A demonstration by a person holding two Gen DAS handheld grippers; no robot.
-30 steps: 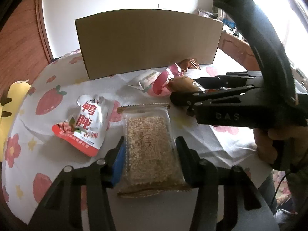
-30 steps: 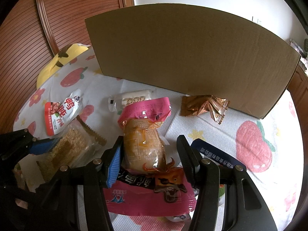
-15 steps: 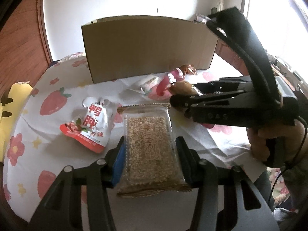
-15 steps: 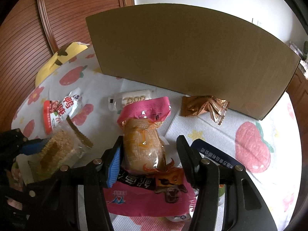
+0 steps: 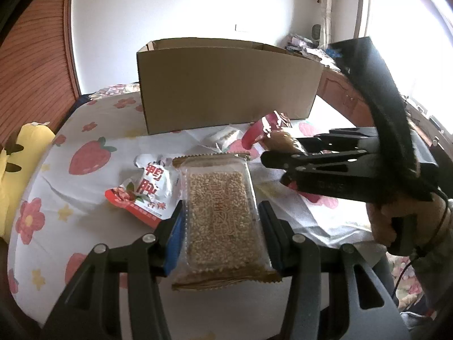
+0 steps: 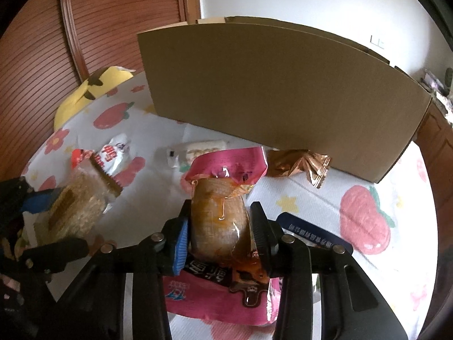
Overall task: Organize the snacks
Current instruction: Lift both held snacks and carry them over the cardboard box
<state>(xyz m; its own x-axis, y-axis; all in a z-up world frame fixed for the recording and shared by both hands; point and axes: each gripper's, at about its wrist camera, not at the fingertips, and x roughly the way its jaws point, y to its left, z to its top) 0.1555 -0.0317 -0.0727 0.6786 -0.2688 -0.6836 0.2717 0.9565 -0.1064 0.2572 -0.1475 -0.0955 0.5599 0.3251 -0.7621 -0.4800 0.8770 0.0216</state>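
Two snacks gripped, both held above the table

Two grippers each clamp one packet. The left gripper [image 5: 219, 223] has its fingers [image 5: 174, 228] pressed against both long sides of a clear-wrapped grain bar [image 5: 219, 212], which lies lengthwise between them above the table [image 5: 90, 221]. The right gripper [image 6: 219, 226] squeezes a pink-topped bun packet [image 6: 218, 221] the same way, its pink end pointing toward the cardboard box [image 6: 277, 99]. A red-and-white pouch [image 5: 147, 191], a white packet [image 6: 198, 150] and a copper foil wrapper [image 6: 300, 164] lie on the strawberry-print cloth near the box.

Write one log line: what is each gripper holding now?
left gripper: shut on rice cracker pack | right gripper: shut on pink-topped snack | cardboard box: behind
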